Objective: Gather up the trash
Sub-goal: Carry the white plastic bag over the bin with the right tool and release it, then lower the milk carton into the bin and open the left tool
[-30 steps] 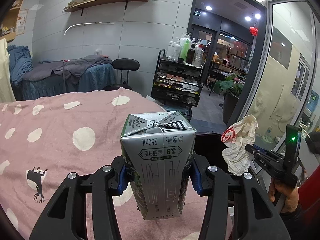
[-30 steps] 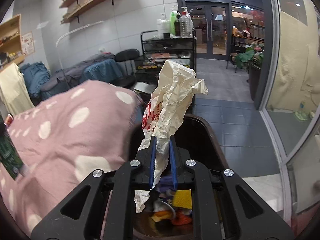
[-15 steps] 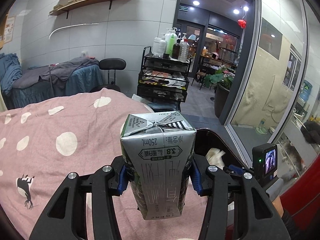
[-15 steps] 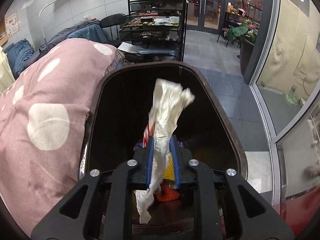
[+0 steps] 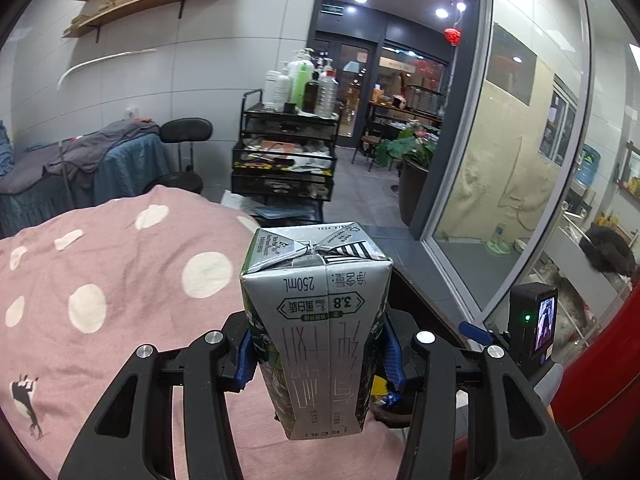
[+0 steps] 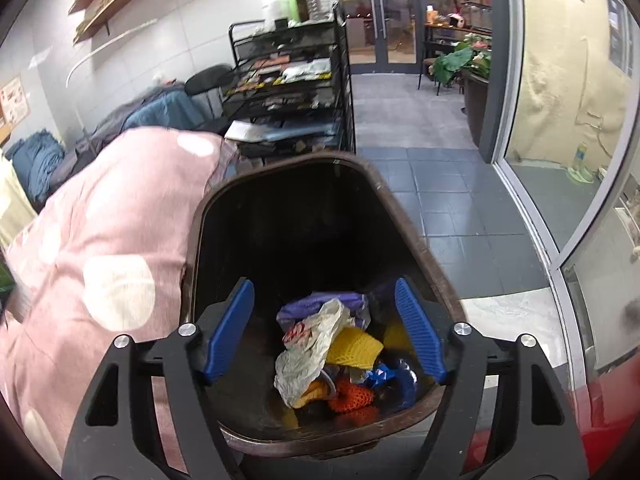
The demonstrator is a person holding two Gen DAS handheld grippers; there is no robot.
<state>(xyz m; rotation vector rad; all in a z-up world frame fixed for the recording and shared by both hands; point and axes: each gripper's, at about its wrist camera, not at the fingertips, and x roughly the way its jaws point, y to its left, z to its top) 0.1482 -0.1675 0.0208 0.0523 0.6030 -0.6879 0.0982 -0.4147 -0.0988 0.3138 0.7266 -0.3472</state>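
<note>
- Right gripper (image 6: 325, 330) over the open trash bin (image 6: 404, 220), jaws opening and already wide, nothing between the blue pads (image 6: 229, 330).
- Crumpled plastic bag (image 6: 310, 346) loose on the pile inside the bin, on purple, yellow and orange scraps, well below the rim.
- Left gripper (image 5: 318, 354) part-closed, clamped on 1 milk carton (image 5: 316, 320), pads pressing both sides, carton upright above the pink dotted blanket (image 5: 120, 280), beside the bin rather than over it.
- Risk 1: letting go too soon, carton landing on the blanket or sliding down between blanket and bin.
- Risk 2: carton walls already dented at the pads; a harder squeeze likely to push out any leftover liquid onto the fabric.
- Risk 3: both tools close at the bin mouth, right one visible just beside the left in the left view; collision possible if the right is not lifted clear first.
- Risk 4: light bag possibly clinging to a pad or riding back out on withdrawal.
</note>
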